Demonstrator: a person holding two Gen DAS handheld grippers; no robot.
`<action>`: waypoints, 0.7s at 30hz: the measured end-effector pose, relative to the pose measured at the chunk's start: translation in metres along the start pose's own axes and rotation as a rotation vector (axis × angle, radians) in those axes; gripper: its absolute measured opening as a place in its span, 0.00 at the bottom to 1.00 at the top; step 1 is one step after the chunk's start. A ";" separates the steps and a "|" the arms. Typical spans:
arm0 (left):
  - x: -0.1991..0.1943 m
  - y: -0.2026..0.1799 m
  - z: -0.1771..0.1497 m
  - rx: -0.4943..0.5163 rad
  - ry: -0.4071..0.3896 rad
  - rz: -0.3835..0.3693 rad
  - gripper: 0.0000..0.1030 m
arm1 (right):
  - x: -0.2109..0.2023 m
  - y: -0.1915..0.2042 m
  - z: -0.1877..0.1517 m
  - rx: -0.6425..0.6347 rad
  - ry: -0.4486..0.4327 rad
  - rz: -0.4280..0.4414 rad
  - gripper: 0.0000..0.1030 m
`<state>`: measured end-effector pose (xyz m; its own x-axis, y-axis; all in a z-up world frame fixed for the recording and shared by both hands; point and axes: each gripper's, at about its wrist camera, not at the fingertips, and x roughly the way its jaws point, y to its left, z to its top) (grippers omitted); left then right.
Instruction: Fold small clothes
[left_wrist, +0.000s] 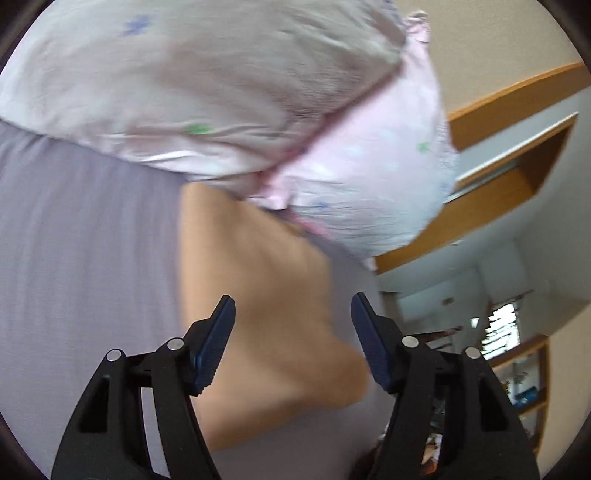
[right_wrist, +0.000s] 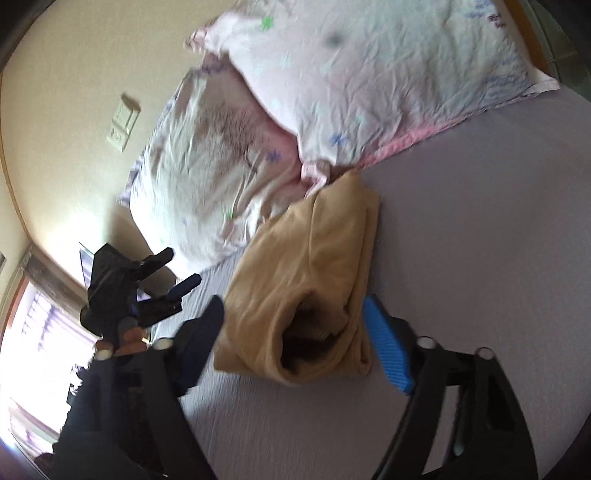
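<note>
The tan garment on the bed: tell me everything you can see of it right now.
The tan garment is soft, thin-looking cloth, already folded into a compact, layered bundle. A tube-like opening, dark inside, faces the right gripper. It lies flat on the lavender sheet, its far end meeting the flowered pillows. Both grippers are open and neither visibly holds it; the right gripper's fingers sit either side of its near end. In the left wrist view it is blurred, lying ahead of the left gripper.
</note>
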<state>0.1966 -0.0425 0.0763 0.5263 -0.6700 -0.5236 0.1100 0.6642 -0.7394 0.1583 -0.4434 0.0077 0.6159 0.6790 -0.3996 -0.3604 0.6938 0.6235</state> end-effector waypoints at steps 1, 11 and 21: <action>0.003 0.006 0.001 -0.008 0.014 0.019 0.63 | 0.003 0.005 -0.003 -0.023 0.018 -0.004 0.63; 0.034 0.041 -0.029 -0.006 0.212 0.024 0.63 | 0.019 -0.006 -0.011 0.022 0.118 -0.076 0.16; 0.050 0.029 -0.050 0.086 0.271 0.028 0.66 | 0.079 -0.029 0.099 0.081 0.081 -0.236 0.50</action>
<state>0.1838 -0.0737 0.0078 0.2869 -0.7074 -0.6460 0.1762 0.7018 -0.6902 0.2864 -0.4338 0.0246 0.6168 0.5198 -0.5911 -0.1540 0.8161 0.5570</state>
